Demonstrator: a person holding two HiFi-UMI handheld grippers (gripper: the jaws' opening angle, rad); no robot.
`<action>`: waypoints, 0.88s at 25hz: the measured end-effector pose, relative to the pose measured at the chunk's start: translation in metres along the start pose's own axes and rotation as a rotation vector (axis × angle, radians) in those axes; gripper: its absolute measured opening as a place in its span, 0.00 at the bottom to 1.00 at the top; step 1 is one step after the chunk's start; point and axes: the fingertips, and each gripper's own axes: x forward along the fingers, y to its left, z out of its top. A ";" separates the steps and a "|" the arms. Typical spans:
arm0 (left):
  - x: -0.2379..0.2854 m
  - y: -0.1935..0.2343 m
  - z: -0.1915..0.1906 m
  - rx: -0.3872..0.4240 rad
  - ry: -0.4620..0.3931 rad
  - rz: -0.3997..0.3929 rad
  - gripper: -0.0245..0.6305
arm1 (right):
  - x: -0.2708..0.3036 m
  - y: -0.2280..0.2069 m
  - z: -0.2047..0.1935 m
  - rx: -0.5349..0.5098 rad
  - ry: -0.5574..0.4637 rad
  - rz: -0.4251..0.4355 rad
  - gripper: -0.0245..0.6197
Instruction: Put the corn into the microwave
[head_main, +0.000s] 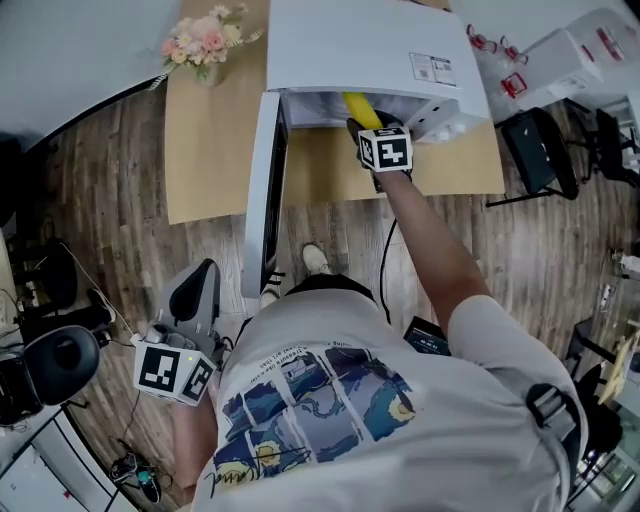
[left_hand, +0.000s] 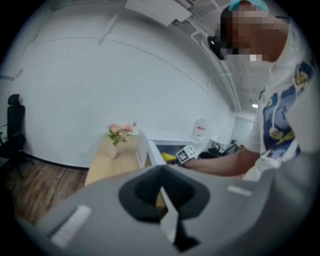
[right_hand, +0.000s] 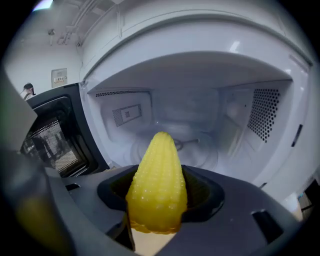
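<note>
While the left gripper (head_main: 196, 292) hangs low at the person's side, jaws closed on nothing and out of the way, the door (head_main: 262, 190) stands wide, freeing the microwave (head_main: 365, 45). The right gripper (head_main: 365, 125) clamps the corn (right_hand: 157, 185) tip-first at the cavity's mouth, not yet set down.

**Corn at the mouth of an open microwave**

The right gripper (right_hand: 155, 226) has its two jaws closed on the thick end of a yellow corn (right_hand: 157, 185), whose tapered tip points into the white microwave (right_hand: 200, 70). The door (right_hand: 52, 137), dark with a mesh window, stands swung open at the cavity's left edge. A round glass turntable (right_hand: 202, 147) lies on the cavity floor, and a perforated vent panel (right_hand: 265, 112) covers the right wall.
</note>
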 end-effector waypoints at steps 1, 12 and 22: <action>0.000 0.001 -0.001 -0.005 0.001 0.014 0.05 | 0.007 -0.001 0.002 -0.003 0.002 0.002 0.43; -0.001 0.009 -0.005 -0.038 0.019 0.113 0.05 | 0.054 -0.004 0.029 -0.081 0.003 0.001 0.43; 0.003 0.013 -0.007 -0.046 0.041 0.131 0.05 | 0.078 0.000 0.028 -0.148 0.040 0.010 0.43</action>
